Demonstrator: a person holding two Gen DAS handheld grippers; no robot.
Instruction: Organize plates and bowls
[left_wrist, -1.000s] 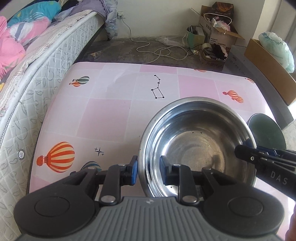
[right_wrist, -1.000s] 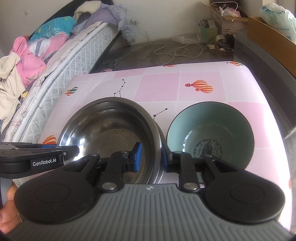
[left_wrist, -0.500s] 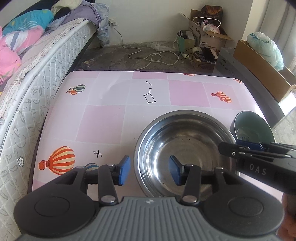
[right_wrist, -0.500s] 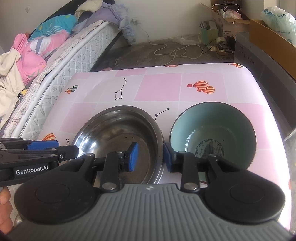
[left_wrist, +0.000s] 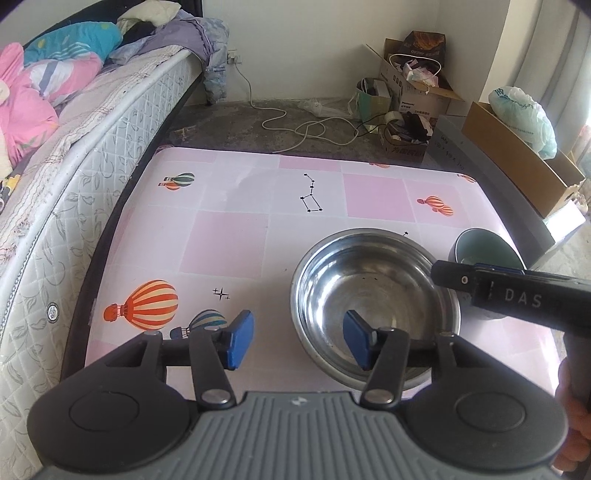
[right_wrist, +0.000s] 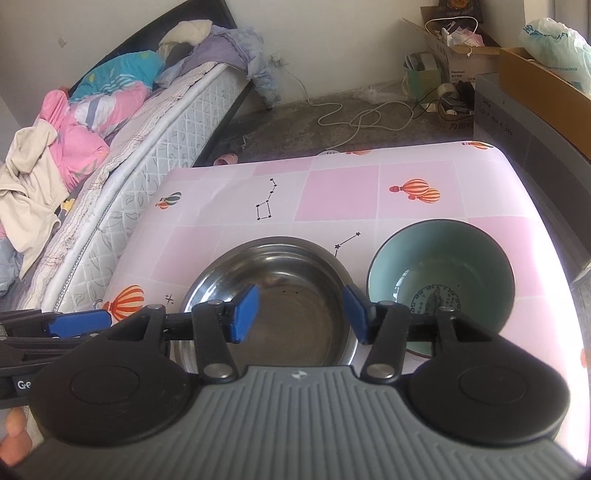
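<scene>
Your steel bowl (left_wrist: 376, 291) sits on the pink checked tablecloth (left_wrist: 229, 240), upright and empty: a wide, shallow basin with a rolled rim, its polished wall mirroring the room and a few dark specks dotting its floor. Just beside the steel bowl, on its right, stands the ceramic bowl (right_wrist: 441, 275), dark outside, pale teal inside, with a round printed emblem at the bottom; the two rims look close, and whether they touch cannot be told. Your left gripper (left_wrist: 297, 341) hovers at the steel bowl's near left rim, its jaws having just been opening, one blue pad inside the rim, one outside, neither pressing. Your right gripper (right_wrist: 301, 314) hangs over the steel bowl's right side, its jaws likewise just opening, gripping nothing.
</scene>
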